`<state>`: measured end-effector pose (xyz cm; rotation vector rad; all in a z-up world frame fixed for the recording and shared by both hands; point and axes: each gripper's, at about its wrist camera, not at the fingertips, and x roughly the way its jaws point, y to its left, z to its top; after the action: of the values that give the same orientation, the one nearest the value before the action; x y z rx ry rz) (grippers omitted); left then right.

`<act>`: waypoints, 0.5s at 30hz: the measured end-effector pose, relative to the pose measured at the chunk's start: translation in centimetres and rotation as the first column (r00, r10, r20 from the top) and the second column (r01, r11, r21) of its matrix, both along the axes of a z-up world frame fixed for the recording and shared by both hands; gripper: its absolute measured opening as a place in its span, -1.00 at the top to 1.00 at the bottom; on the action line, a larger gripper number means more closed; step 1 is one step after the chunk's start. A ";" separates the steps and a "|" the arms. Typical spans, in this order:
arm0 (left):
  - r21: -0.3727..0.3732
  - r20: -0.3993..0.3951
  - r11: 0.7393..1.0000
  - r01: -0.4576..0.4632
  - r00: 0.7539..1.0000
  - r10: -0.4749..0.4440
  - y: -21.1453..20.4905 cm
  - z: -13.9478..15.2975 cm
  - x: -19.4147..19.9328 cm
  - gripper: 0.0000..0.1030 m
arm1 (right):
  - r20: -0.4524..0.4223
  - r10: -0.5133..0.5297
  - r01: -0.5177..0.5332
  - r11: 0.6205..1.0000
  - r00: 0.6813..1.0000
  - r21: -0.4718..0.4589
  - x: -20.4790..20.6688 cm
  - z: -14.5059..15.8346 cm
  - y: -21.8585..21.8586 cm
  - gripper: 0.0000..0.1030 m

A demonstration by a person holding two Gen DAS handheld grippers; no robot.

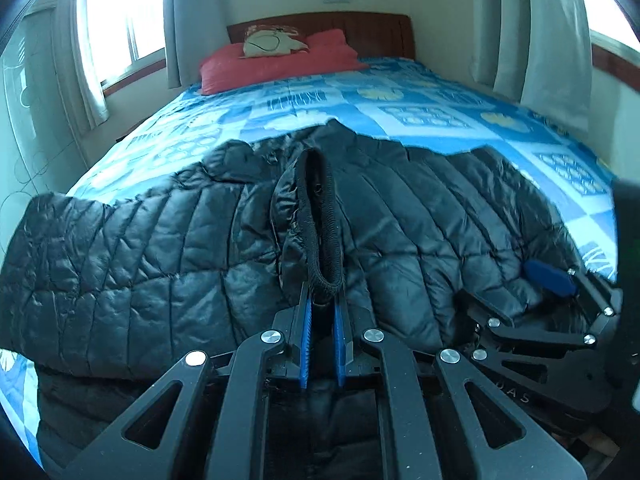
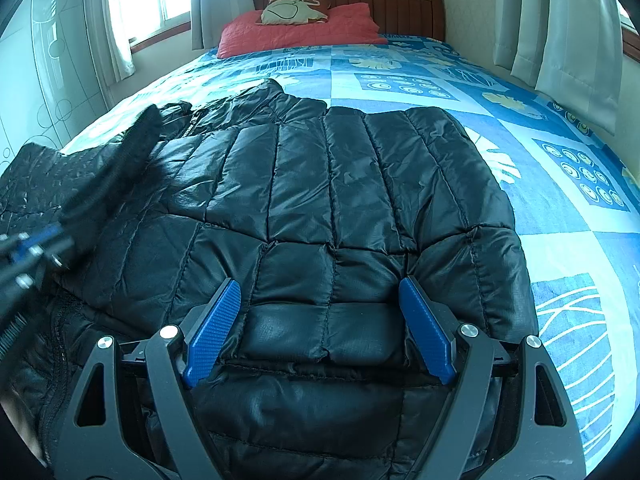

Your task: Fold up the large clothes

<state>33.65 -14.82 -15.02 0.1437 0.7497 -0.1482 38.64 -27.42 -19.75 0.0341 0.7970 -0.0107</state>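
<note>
A black quilted puffer jacket [image 2: 320, 184] lies spread on the bed, its collar toward the headboard. My left gripper [image 1: 323, 300] is shut on the knitted cuff [image 1: 320, 216] of one sleeve, and the sleeve lies folded over the jacket's body [image 1: 160, 248]. In the right wrist view the left gripper [image 2: 32, 248] shows blurred at the left edge with the cuff [image 2: 136, 140] ahead of it. My right gripper [image 2: 320, 284] stands open low over the jacket's near edge, and a padded section bulges between its blue pads [image 2: 216, 332]. One of its fingers [image 1: 550, 278] shows in the left wrist view.
The bed has a blue patterned sheet [image 2: 440, 80]. A red pillow [image 2: 300, 28] with a small cushion on it lies against the wooden headboard [image 2: 400, 4]. Curtains [image 2: 560, 32] hang on both sides. A window [image 1: 120, 12] is on the left.
</note>
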 end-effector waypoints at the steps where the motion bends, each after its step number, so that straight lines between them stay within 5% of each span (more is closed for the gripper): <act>1: 0.007 -0.002 1.000 0.001 1.000 -0.001 -0.3 -0.2 0.0 0.82 | 0.000 0.001 -0.001 1.000 1.000 0.000 0.1 0.0 0.0 -0.58; 8: 0.021 -0.033 1.000 0.017 0.999 -0.016 -1.2 -0.8 0.1 0.76 | 0.000 0.000 0.000 1.000 1.000 0.000 -0.1 0.0 0.0 -0.58; 10: 0.001 -0.048 1.000 0.031 0.998 -0.031 -1.1 -0.3 -0.1 0.51 | 0.000 0.000 0.000 1.000 1.000 0.000 -0.1 0.0 -0.1 -0.58; 12: -0.031 -0.041 0.999 0.040 0.998 -0.041 -0.8 0.3 -0.7 -0.11 | 0.000 0.001 -0.001 1.000 1.000 0.000 -0.1 0.0 0.0 -0.58; 15: -0.045 -0.008 0.998 0.047 0.999 -0.047 -0.2 1.5 -2.0 -0.38 | 0.000 0.000 0.000 1.000 1.000 0.000 -0.1 0.0 -0.1 -0.58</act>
<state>31.60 -15.03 -13.55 0.1185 0.7515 -0.2105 38.51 -27.49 -19.72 0.0337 0.7973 -0.0104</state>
